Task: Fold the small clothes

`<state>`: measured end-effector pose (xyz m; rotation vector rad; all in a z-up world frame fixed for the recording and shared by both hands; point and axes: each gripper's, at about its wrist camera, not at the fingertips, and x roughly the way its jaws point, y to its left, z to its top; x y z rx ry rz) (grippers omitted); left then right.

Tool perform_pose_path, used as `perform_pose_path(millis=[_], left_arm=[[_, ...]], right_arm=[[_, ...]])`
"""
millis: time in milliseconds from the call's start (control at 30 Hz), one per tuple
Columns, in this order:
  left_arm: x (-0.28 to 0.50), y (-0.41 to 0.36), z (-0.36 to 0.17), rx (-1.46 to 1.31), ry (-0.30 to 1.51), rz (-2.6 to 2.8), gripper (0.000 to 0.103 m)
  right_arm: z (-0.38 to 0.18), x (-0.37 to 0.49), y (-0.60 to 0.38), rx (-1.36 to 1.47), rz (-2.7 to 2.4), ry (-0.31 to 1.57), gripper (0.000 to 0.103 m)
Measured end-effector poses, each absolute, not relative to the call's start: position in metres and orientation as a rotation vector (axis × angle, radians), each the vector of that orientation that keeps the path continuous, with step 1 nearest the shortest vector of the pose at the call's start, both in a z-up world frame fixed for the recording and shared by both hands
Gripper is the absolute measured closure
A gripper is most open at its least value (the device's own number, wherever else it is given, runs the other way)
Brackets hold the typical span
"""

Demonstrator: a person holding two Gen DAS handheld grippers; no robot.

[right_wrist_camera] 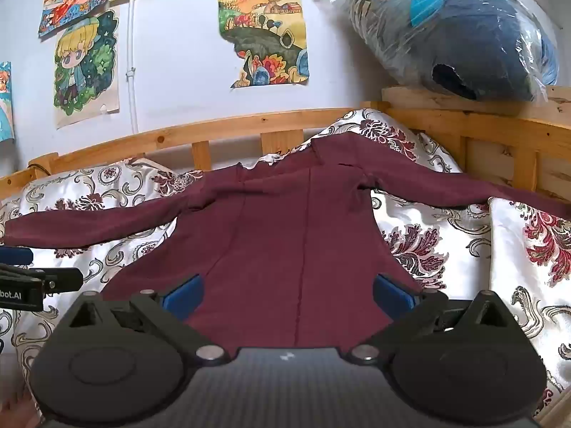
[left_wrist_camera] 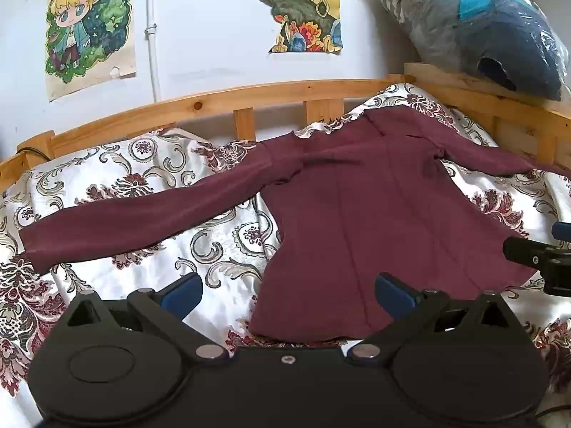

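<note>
A maroon long-sleeved top [left_wrist_camera: 374,207] lies spread flat on the patterned bedspread [left_wrist_camera: 117,178], hem toward me and both sleeves stretched out sideways. My left gripper [left_wrist_camera: 287,294] hovers open over the hem's left corner, with its blue pads [left_wrist_camera: 182,294] wide apart and nothing between them. From the right wrist view the same top [right_wrist_camera: 285,221] fills the middle. My right gripper [right_wrist_camera: 287,294] hangs open above the hem, nothing in its jaws. Each gripper shows at the edge of the other's view: the right gripper [left_wrist_camera: 542,260] and the left gripper [right_wrist_camera: 25,285].
A wooden bed rail [left_wrist_camera: 214,103] runs along the far side and the right. A plastic-wrapped blue bundle [left_wrist_camera: 492,32] rests on the rail at the back right. Drawings [left_wrist_camera: 89,25] hang on the white wall.
</note>
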<state>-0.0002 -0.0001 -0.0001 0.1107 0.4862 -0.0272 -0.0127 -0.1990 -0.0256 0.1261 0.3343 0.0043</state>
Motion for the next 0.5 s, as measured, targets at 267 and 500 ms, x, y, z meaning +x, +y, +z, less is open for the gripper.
perform_pose_path(millis=[267,500], left_arm=[[-0.0018,-0.0015,0.0012,0.113,0.489,-0.040,0.001],[0.0000,-0.0012,-0.0009,0.112,0.496,-0.046,0.001]], right_arm=[[-0.0262,-0.0123,-0.1988,0.126,0.003,0.336,0.000],[-0.0267,-0.0114,-0.1982,0.125,0.003,0.340,0.000]])
